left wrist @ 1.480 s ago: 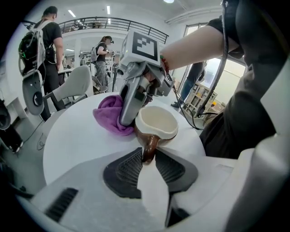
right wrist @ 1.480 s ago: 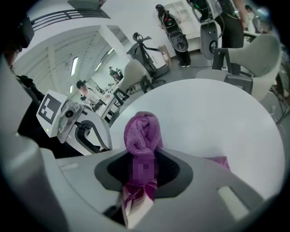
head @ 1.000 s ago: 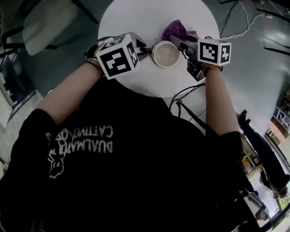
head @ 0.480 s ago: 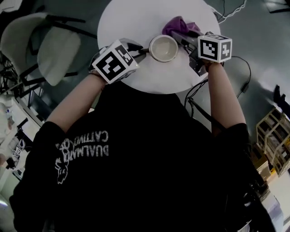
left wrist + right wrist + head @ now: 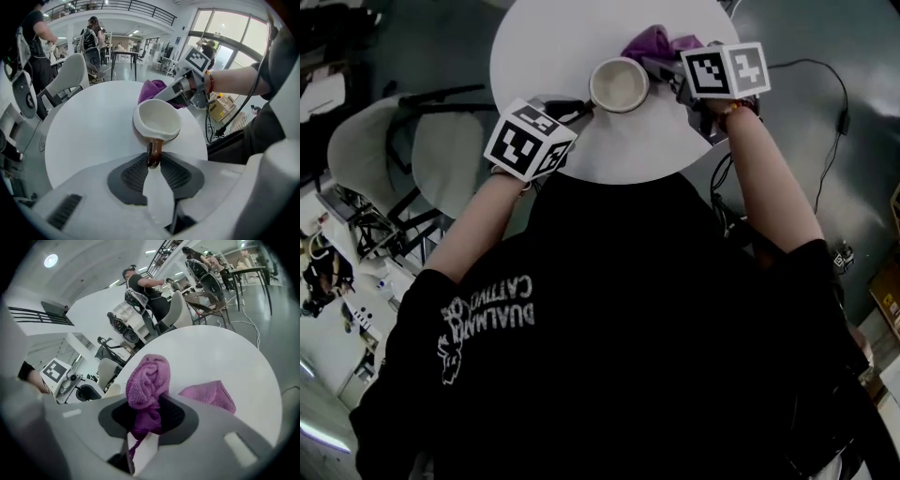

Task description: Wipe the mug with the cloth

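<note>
Mug (image 5: 157, 123) sits handle-first in the clamped left claw (image 5: 153, 159), right claw (image 5: 150, 414) clamped on cloth (image 5: 147, 376) just behind it.

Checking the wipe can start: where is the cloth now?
The purple cloth is clamped in the right claw, at the top of the head view, just right of the mug on the round table.

Steep overhead; close behind left claw (image 5: 153, 161), right claw (image 5: 149, 416); shared table (image 5: 553, 47).
</note>
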A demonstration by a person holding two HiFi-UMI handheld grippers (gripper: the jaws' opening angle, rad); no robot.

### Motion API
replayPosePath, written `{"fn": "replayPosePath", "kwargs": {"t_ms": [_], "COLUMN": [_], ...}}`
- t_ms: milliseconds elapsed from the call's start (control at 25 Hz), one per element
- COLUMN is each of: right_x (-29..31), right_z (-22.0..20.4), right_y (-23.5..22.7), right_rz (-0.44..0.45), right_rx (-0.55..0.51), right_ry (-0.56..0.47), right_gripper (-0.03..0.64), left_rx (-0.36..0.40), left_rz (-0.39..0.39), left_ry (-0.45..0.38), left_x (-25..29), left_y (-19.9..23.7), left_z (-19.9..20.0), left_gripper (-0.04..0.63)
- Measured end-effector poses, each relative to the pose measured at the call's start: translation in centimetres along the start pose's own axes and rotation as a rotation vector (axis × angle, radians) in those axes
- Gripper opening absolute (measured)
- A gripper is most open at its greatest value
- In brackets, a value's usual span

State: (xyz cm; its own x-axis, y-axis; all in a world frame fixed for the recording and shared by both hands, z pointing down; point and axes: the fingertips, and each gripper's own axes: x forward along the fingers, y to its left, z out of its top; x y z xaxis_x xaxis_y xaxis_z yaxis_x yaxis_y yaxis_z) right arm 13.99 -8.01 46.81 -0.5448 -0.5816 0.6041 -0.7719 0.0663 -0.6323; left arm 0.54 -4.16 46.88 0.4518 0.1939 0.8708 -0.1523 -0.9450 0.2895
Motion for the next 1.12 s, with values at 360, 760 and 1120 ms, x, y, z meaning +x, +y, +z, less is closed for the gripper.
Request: {"fn": "replayPosePath", "kwargs": {"t_ms": [360, 760, 1120], "right_x": [-1.6, -1.9, -0.8], "right_z": [-1.2, -5.5, -7.7], "right_y": [0.0, 1.6, 3.2], "right_rz": [-0.062, -0.205, -0.286], "right_rx": [0.071, 0.129, 0.241], "right_ry": [-0.081, -0.122, -0.207], "right_gripper": [0.109, 0.092, 0.09], "left_rx": [0.078, 0.281, 0.382], "left_rz": [-0.044, -0.121, -0.179], "left_ry": [0.081, 0.171, 0.221], "left_x": [0.2, -0.1, -0.8], "left_y": [0.4, -0.4, 0.5], "left_z": [0.7, -0.4, -0.9], "left_gripper": [0.075, 0.063, 0.063]}}
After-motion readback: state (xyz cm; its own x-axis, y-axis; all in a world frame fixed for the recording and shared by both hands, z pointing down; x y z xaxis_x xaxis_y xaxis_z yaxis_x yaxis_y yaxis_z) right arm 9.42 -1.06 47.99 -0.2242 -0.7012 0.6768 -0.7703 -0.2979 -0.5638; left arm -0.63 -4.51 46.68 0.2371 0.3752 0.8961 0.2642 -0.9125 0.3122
